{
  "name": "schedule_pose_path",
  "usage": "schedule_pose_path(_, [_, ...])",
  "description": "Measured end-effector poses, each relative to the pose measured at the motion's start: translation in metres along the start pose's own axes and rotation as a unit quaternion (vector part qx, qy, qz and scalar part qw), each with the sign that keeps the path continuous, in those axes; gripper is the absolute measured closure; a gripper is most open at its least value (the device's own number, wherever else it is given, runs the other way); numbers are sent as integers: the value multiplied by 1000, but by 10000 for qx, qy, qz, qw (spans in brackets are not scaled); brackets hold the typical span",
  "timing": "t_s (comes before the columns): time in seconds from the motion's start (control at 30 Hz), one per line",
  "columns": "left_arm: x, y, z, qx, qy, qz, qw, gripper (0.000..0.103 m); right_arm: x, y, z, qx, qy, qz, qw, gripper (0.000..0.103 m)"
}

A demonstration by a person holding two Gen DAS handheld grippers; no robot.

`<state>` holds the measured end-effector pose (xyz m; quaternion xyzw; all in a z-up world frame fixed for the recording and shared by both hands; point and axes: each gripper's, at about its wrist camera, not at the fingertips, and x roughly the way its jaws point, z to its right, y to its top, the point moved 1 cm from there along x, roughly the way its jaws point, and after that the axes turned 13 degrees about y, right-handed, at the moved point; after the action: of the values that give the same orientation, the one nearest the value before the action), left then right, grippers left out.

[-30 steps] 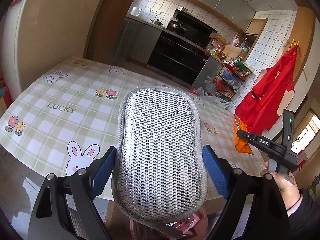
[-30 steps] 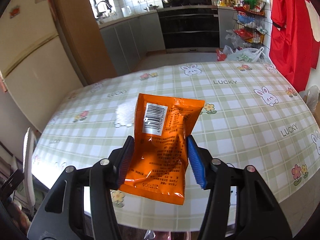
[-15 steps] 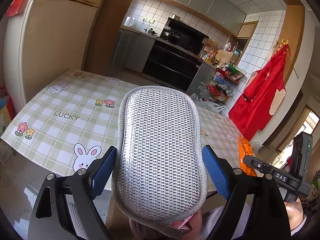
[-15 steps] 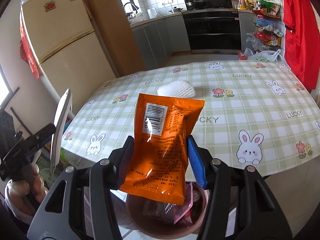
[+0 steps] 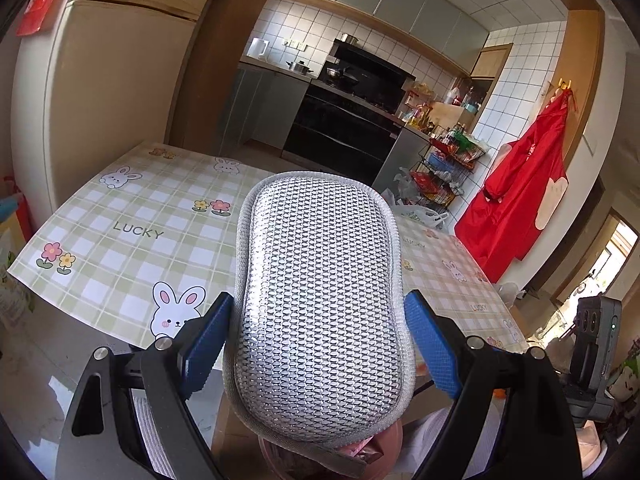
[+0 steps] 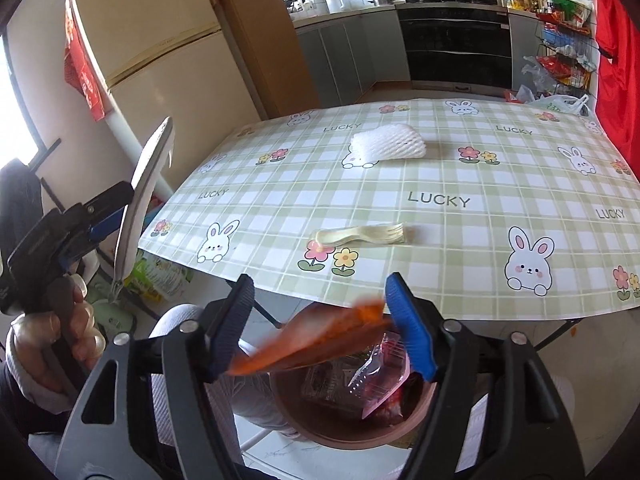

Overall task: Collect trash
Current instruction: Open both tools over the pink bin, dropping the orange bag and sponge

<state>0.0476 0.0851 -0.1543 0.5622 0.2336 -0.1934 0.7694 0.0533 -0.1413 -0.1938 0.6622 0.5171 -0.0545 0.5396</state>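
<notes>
Between released right jaws, orange wrapper (image 6: pixel 320 344) above bin (image 6: pixel 352 428); left jaws clenched on sponge (image 5: pixel 320 304)

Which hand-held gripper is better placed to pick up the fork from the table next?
Right. The right hand-held gripper is open, its orange wrapper dropping into the bin. The fork lies ahead; the left one holds a mesh pad.

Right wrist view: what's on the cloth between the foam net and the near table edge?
In the right wrist view, a pale disposable fork lies on the tablecloth between the white foam net and the near edge; otherwise bare.
</notes>
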Motion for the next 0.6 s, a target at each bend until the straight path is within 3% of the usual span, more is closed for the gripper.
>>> schedule_pose_path(0.1, [5, -2, -1, -3, -1, -67, 10000, 19, 1, 0, 4, 50, -75, 41, 10000, 25])
schedule_pose_path(0.2, [10, -5, -1, 21, -3, -131, 9999, 19, -6, 4, 11, 180, -331, 316, 9988, 9])
schedule_pose_path(0.4, [17, -13, 7, 151, -89, -279, 9995, 19, -32, 8, 27, 431, -1020, 1144, 9872, 6])
schedule_pose_path(0.6, [23, -25, 28, 489, -227, -453, 9975, 19, -49, 10, 33, 423, -1266, 1616, 9778, 6])
